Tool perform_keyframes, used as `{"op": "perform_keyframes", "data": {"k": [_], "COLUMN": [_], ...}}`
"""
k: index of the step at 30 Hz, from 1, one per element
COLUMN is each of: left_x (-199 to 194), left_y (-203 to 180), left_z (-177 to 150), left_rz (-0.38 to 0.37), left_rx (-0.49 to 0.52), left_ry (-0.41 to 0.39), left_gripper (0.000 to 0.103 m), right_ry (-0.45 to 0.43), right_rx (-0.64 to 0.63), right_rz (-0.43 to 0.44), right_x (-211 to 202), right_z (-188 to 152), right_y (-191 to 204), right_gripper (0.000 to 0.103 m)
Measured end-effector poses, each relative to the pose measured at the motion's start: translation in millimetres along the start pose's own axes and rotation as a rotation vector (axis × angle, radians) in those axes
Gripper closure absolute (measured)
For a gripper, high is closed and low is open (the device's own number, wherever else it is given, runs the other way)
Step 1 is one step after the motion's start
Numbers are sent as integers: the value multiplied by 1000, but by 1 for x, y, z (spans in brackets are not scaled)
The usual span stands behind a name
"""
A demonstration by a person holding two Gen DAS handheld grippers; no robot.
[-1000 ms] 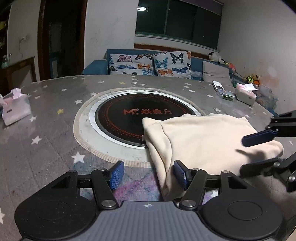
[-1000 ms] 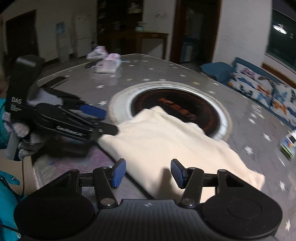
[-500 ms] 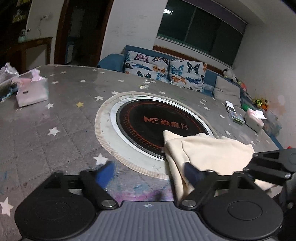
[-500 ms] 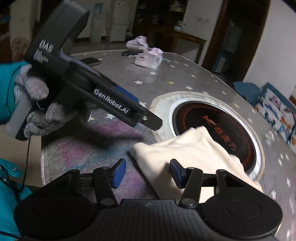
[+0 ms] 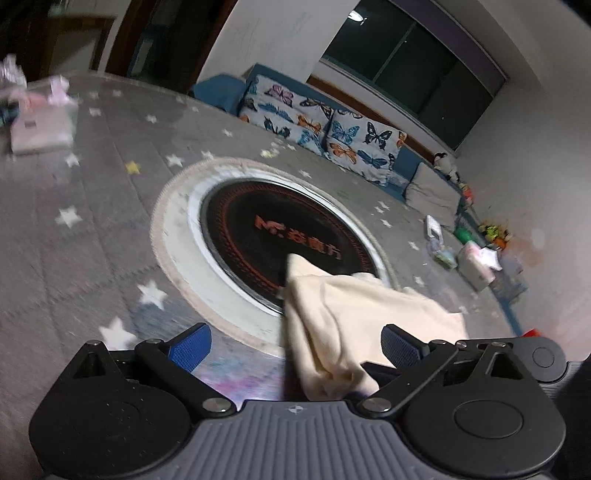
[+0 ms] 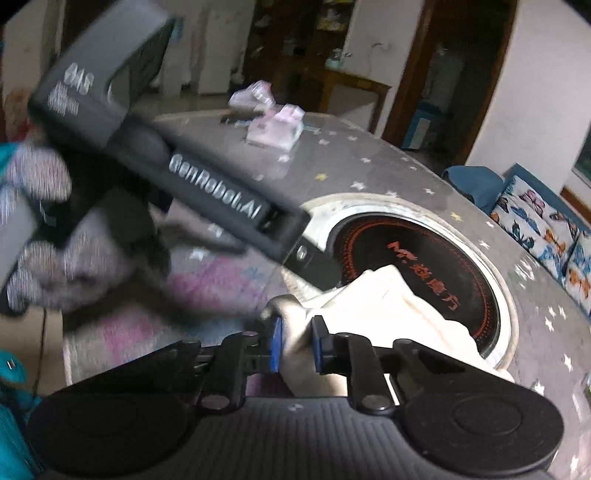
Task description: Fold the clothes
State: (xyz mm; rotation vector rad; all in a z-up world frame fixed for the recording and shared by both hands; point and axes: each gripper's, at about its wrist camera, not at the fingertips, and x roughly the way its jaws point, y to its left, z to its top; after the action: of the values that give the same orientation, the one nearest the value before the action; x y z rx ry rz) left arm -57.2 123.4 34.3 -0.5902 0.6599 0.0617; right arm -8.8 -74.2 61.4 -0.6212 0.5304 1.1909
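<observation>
Right gripper (image 6: pixel 295 345) is seen closing on the cream garment's (image 6: pixel 402 314) bunched near-edge corner; left gripper (image 5: pixel 295 347) is held wide, empty. A thin pinch may be lost when lifted.

White walls (image 5: pixel 280 40) enclose the room. A dark window (image 5: pixel 417 70) reflects a ceiling lamp (image 5: pixel 356 15). Below it stands a blue sofa (image 5: pixel 225 88) with butterfly cushions (image 5: pixel 325 122) and a grey pillow (image 5: pixel 432 190). In the right wrist view, a brown door frame (image 6: pixel 410 74) opens beside a wooden sideboard (image 6: pixel 354 90), with what may be a white fridge (image 6: pixel 216 48) further back, though blurred.
</observation>
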Motion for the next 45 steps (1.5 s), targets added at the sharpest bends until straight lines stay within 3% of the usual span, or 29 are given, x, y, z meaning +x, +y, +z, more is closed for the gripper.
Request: {"op": "perform_keyframes", "data": {"k": [10,12,15,17,20,26,36,39,45], "left_x": [34,39,46,50,54,55,54,55,59], "left_y": [0,2,8,13,18,21,13,10,4], "left_z": [2,2,1,1,0,1,2,2,4], "left_rz": [-123,-138,-155,-161,-161,-140,-106,-97,-76], "left_rx": [-278,-331,-405,-451,-478,-453,-397,-377,-332], "left_ry": [109,118,133,141,143,135,118,115,108], "left_gripper": [21,29,46,69,83,85,85,85,85], "right_ry": [-80,-82,-81,-82,-75,-84,-21,-13,-8], "right_rx": [128,128,128,128,134,211,481,594,742], "right_rz": [35,46,63,73,84,52,-256,-308,-294], "right_x": [-25,-25,-26,-26,-25,-39,-62,-64,-55], "right_z": [0,-2,-5,-7,-10,-22,-83,-106,-138], "right_y": [-23,-22,-20,-19,-21,-41,-133,-163,-194], "right_gripper": [89,89,89,89,87,79,75,71,64]}}
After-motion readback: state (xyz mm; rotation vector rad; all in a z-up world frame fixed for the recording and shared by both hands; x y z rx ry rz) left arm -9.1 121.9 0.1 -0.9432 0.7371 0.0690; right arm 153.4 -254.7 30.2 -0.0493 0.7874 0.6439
